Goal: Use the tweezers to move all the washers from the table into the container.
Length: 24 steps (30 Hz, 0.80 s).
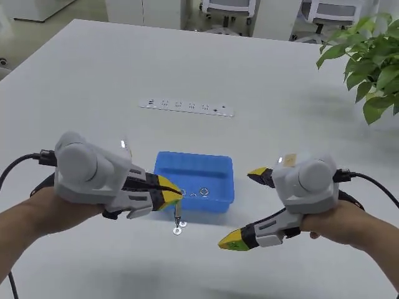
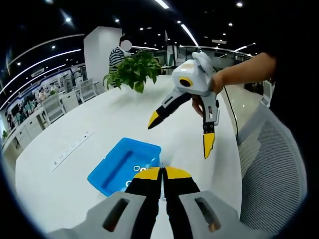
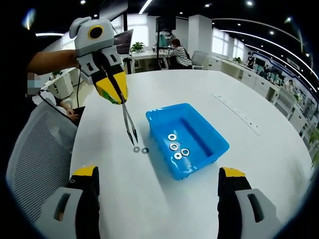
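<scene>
On the surface (image 1: 280, 93), the blue container (image 3: 199, 164) holds four washers (image 3: 174, 147); two lie just beside it. Your left gripper (image 1: 168, 192) pinches the tweezers (image 3: 128, 124) over them, your right gripper (image 1: 235, 208) spread. Washers look light, stiff, slippery: nip one across its rim.

Open-plan office
Rows of desks (image 3: 271, 74), wheeled chairs (image 1: 227, 7), long ceiling lights (image 2: 191, 34) and a potted plant (image 1: 371, 59) are seen.

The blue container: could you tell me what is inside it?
Four washers lie on the container floor in the right gripper view; in the head view the left gripper covers one corner.
</scene>
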Motion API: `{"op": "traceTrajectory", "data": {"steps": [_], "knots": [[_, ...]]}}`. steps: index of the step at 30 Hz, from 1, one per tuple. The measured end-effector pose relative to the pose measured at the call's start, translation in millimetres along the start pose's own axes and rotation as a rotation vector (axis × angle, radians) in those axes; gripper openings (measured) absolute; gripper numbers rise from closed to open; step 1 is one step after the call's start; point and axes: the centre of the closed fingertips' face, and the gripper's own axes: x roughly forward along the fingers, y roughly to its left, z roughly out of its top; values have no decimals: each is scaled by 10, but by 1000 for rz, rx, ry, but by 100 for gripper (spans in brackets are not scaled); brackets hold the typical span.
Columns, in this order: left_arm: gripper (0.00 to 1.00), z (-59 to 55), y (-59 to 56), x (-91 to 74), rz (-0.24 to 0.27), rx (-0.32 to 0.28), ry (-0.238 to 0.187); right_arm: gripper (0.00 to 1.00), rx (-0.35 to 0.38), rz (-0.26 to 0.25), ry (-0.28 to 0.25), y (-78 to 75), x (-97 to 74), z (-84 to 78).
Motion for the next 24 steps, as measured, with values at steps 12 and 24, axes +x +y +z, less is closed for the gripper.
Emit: {"op": "traceTrajectory", "data": {"steps": [12,24], "knots": [[5,-101,-24,55,-9,-20,3,99,-4,13,12,39,14,-40],[5,-147,-42,77,-13,-34,-4,99,-8,25,24,68,25,-71]]}}
